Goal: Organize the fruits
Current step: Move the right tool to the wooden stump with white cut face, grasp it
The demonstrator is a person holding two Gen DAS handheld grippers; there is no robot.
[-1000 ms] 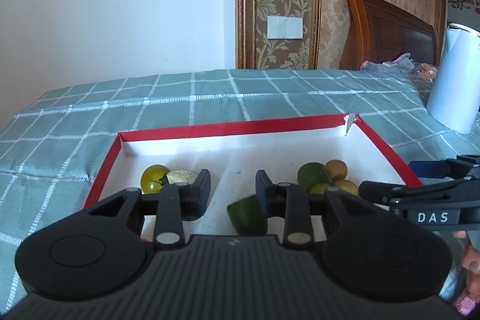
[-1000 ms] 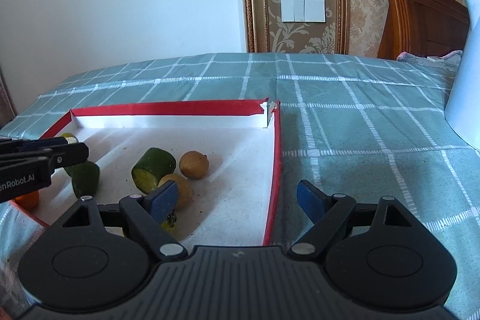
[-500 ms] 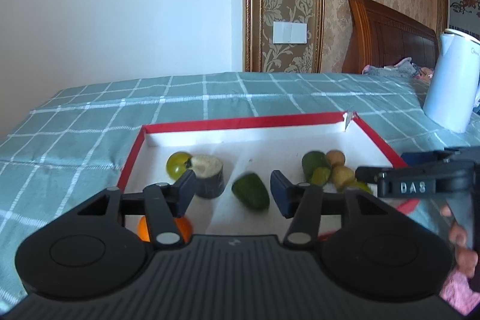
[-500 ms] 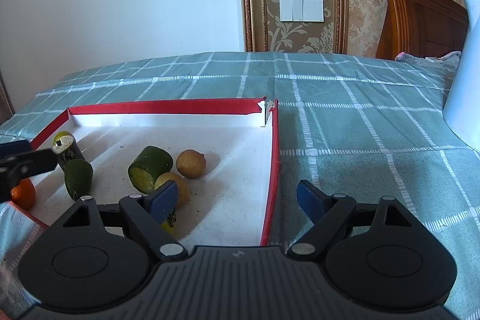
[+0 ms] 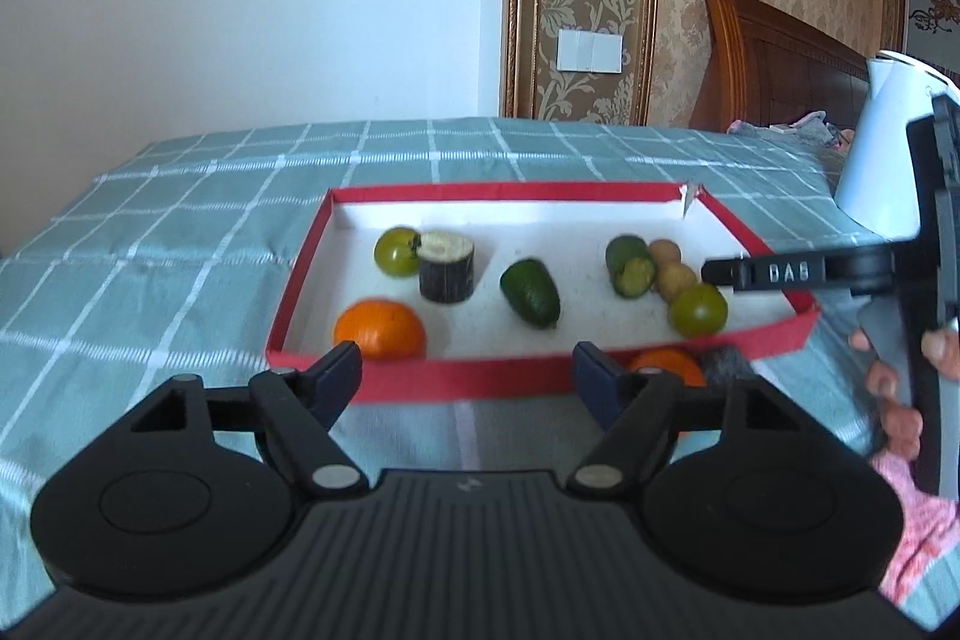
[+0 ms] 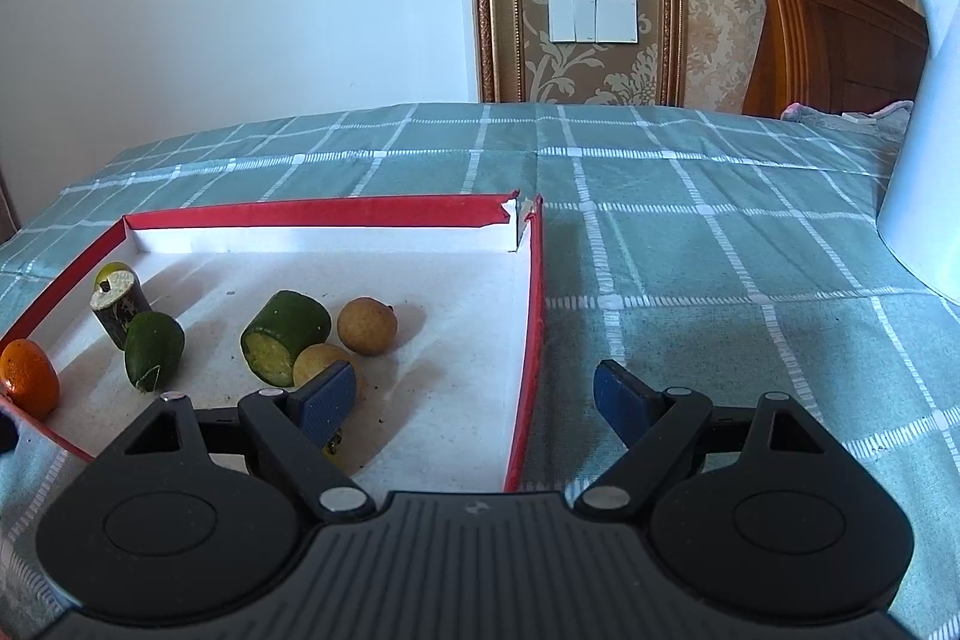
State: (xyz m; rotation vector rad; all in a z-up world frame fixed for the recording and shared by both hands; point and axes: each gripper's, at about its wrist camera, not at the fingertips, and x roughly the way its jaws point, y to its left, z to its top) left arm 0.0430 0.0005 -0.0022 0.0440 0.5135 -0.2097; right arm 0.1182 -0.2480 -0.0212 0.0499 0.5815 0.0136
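Tray [image 5: 312, 274]: shallow cardboard rectangle, red rim, matte white floor w/ specks, far right corner torn open; sits on teal checked cloth [image 5: 180, 232]. Contents, left wrist view: orange [image 5: 379, 329], round, glossy, at near left wall; green tomato [image 5: 396, 252], smooth, far left, touching dark stub [image 5: 446, 266], an upright cylinder w/ pale cut top; avocado [image 5: 530, 292], oval, dark green, lying mid-tray; cucumber piece [image 5: 629, 266], cylinder on its side, cut face pale and grainy; two brown longans [image 5: 674, 276], round, dull skin, just beside it; 2nd green tomato [image 5: 697, 310] near right front corner. Outside tray, against front wall: another orange [image 5: 666, 363] and a dark rough lump [image 5: 723, 361], part hidden. L gripper [image 5: 467, 379]: black arms, blue pads, jaws opening, roughly mid-width, nothing between, short of tray's front rim. R gripper [image 6: 477, 397]: jaws wide apart, empty, straddling tray's right wall. White kettle [image 6: 927, 148], smooth, on cloth well right of tray.
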